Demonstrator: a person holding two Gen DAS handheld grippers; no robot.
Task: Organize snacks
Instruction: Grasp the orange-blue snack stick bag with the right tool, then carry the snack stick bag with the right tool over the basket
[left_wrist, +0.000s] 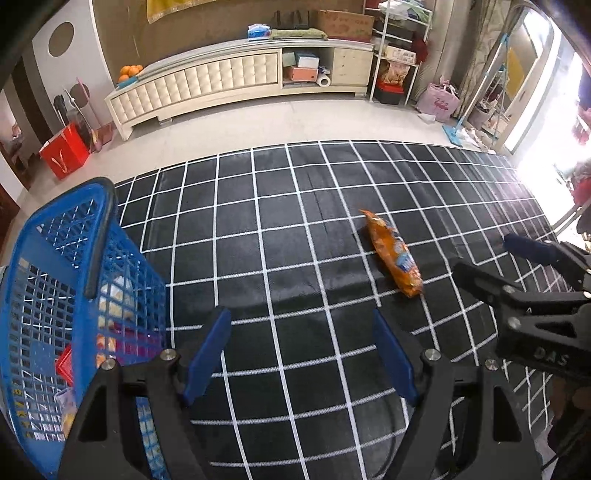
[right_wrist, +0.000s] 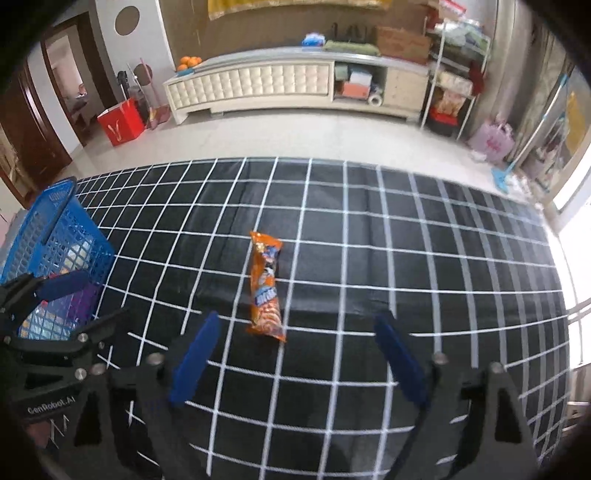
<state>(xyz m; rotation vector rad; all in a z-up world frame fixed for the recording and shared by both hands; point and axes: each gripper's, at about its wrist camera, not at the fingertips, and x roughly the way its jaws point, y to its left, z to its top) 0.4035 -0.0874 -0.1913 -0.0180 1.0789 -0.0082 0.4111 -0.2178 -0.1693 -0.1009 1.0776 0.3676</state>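
Both tongs were spread wide with nothing in them: left tongs (left_wrist: 301, 356) right beside the blue basket (left_wrist: 55, 280), right tongs (right_wrist: 295, 360) hovering just short of the orange snack pack (right_wrist: 265, 286), lying alone on the black grid tabletop (right_wrist: 406, 258).

Pale tiled floor (right_wrist: 295, 136) runs to the far wall; a long cream cabinet (right_wrist: 255, 86) sits against it, oranges (right_wrist: 189, 62) on its left end; white wire shelving (right_wrist: 448, 85) stands to its right; bright daylight floods in from the window (left_wrist: 535, 85) at right; a dark wooden door (right_wrist: 26, 125) at left.
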